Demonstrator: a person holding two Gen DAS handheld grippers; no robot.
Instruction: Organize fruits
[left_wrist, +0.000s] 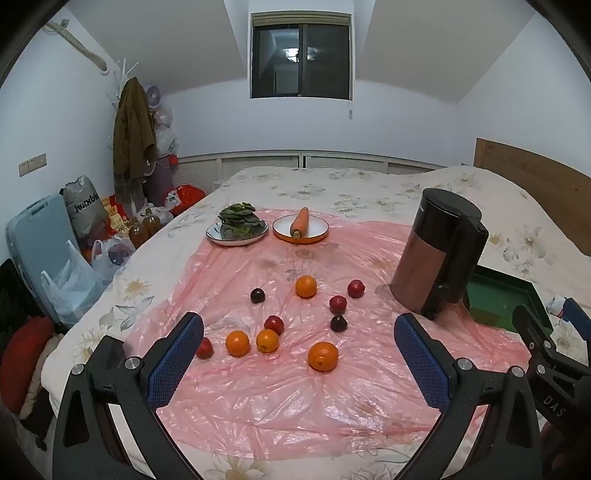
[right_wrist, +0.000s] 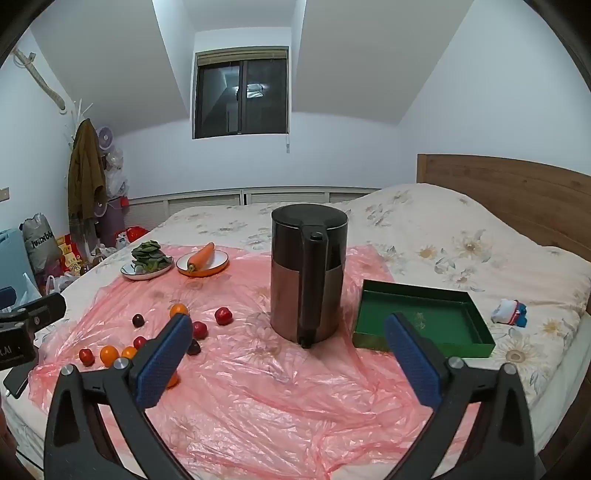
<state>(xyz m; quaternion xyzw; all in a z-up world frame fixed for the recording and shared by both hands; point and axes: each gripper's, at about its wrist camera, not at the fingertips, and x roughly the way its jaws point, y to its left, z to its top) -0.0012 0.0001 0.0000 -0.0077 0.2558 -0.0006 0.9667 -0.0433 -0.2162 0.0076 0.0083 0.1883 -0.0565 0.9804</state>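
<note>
Several oranges, such as the nearest one (left_wrist: 323, 355), and several small red and dark plums, such as a red one (left_wrist: 274, 324), lie loose on a pink plastic sheet (left_wrist: 295, 406) spread over a bed. My left gripper (left_wrist: 299, 328) hovers open above the near fruit with nothing between its blue pads. My right gripper (right_wrist: 288, 332) stands open too, empty, facing a dark kettle (right_wrist: 308, 277). A shallow green box (right_wrist: 424, 321) sits empty right of the kettle. In the right wrist view the fruit, such as one red plum (right_wrist: 223, 316), lies to the left.
At the sheet's far end a plate of leafy greens (left_wrist: 238, 225) sits beside a plate with a carrot (left_wrist: 300, 228). A small toy (right_wrist: 509, 312) lies on the bedspread. Bags and a suitcase (left_wrist: 33, 251) crowd the floor left of the bed. A wooden headboard (right_wrist: 517, 192) rises at right.
</note>
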